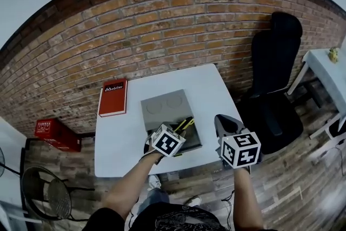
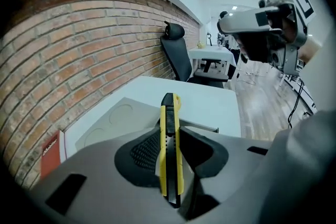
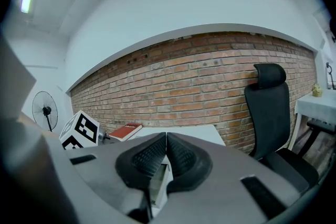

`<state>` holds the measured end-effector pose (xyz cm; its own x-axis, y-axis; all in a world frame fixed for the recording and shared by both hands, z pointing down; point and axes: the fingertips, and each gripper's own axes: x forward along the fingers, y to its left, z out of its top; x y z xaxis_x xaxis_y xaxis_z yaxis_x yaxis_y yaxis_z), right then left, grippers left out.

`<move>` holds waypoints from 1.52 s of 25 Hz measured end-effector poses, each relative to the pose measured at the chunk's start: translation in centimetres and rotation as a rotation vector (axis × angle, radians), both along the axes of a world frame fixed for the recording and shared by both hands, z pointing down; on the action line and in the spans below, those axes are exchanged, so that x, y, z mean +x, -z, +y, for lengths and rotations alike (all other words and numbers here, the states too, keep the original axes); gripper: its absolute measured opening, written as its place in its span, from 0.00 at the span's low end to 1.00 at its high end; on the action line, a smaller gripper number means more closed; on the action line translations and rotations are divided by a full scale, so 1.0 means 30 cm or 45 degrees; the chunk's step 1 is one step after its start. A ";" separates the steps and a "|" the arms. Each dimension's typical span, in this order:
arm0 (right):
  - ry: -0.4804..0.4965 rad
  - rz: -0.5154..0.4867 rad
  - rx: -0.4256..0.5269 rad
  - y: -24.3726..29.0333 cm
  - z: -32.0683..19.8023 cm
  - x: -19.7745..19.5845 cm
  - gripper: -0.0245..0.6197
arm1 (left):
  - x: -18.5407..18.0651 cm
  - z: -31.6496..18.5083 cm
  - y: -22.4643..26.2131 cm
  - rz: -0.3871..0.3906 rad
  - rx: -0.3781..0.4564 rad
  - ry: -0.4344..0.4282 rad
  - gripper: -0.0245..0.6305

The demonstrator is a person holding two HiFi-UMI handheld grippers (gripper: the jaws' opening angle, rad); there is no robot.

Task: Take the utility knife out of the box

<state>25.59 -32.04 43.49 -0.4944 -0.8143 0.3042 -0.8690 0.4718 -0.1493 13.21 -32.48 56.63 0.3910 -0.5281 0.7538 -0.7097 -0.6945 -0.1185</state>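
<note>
Left gripper view: the left tongs [image 2: 170, 139] clamp the yellow utility knife [image 2: 169, 113] on its flat sides, above the grey box [image 2: 113, 118].

Detail: in the head view the knife is just over the open box, which sits on the desk [image 1: 121, 143]. The right tongs [image 3: 166, 140] are pressed together and empty, to the right of the box. The knife is judged light, rigid and smooth-sided, so it is likely to pivot if pinched near one end. Grip it across the flat mid-body, clear of the slider and the blade tip.
</note>
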 end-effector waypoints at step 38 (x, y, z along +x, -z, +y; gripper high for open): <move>-0.192 0.054 0.190 0.282 0.118 -0.280 0.07 | -0.484 0.020 0.692 0.468 0.604 0.151 0.23</move>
